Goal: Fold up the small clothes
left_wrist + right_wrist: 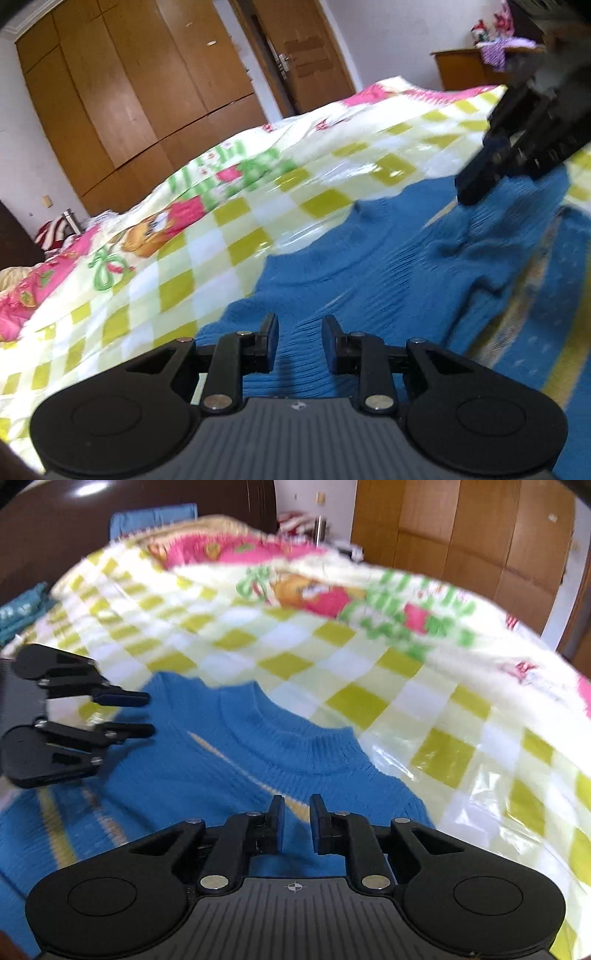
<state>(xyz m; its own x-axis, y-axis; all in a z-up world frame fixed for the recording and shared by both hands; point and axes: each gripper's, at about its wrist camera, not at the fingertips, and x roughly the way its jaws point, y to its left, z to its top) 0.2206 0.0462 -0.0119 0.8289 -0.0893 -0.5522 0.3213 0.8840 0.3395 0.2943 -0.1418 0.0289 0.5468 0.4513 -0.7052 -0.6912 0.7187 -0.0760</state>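
A small blue knit sweater [207, 760] with cream stripes lies flat on the bed, its round collar [284, 746] pointing away from me. My right gripper [297, 814] hovers over the chest below the collar, its jaws a narrow gap apart with only the knit showing behind them. My left gripper [146, 714] sits at the sweater's left shoulder, open and holding nothing. In the left wrist view the left gripper [300, 332] stands open just above the blue sweater [369, 277]. There the right gripper [472, 188] hangs blurred over the sweater's far part.
The bed carries a yellow-green checked quilt [369, 672] with pink cartoon prints under a clear plastic sheet. A dark headboard [147, 494] and folded blue cloths [22, 609] lie at the far left. A wooden wardrobe [129, 92], a door [303, 55] and a dresser [465, 70] stand beyond.
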